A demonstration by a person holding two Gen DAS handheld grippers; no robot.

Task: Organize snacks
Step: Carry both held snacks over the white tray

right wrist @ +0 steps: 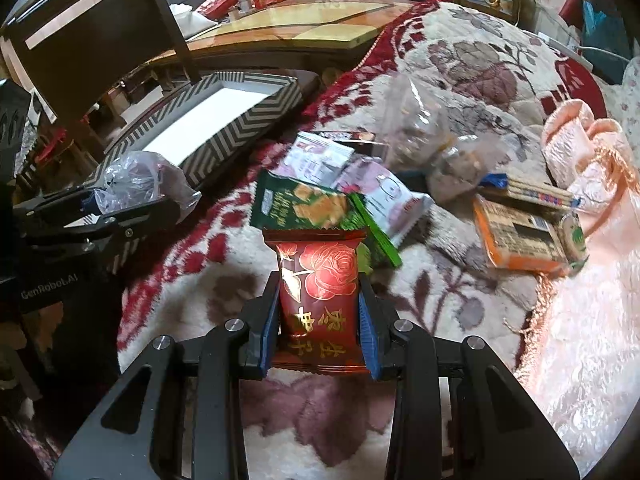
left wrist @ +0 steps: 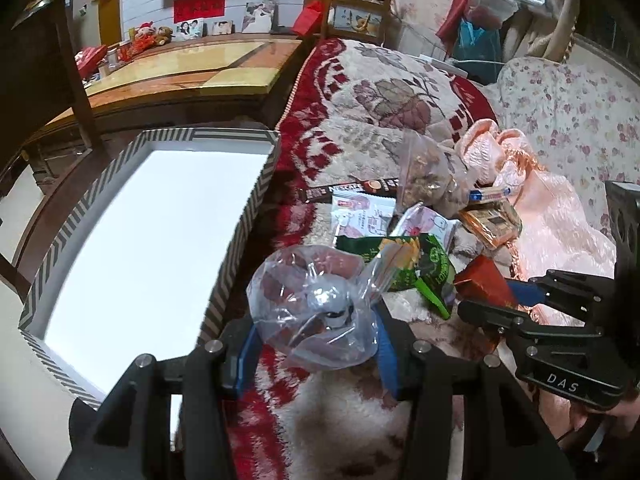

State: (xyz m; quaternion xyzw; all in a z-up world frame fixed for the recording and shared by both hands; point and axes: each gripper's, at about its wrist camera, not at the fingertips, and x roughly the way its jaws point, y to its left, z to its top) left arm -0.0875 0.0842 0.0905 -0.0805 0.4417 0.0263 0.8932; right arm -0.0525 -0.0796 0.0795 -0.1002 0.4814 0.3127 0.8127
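Observation:
My left gripper (left wrist: 316,344) is shut on a clear plastic bag of reddish snacks (left wrist: 316,304), held above the blanket next to the chevron-patterned box (left wrist: 240,216). The bag also shows in the right wrist view (right wrist: 136,184). My right gripper (right wrist: 318,320) is shut on a red packet with a gold rose (right wrist: 320,292), just in front of the snack pile. The red packet shows in the left wrist view (left wrist: 484,284). The pile holds a green cracker packet (right wrist: 304,208), white-pink packets (right wrist: 384,196), a clear bag of nuts (right wrist: 416,136), an orange pack (right wrist: 520,236) and a Nescafe stick (left wrist: 348,190).
The box (right wrist: 224,136) has a white inside and sits at the blanket's left edge. A pink satin cloth (right wrist: 580,280) lies to the right of the pile. A wooden table (left wrist: 192,76) and a dark chair (right wrist: 100,40) stand behind the box.

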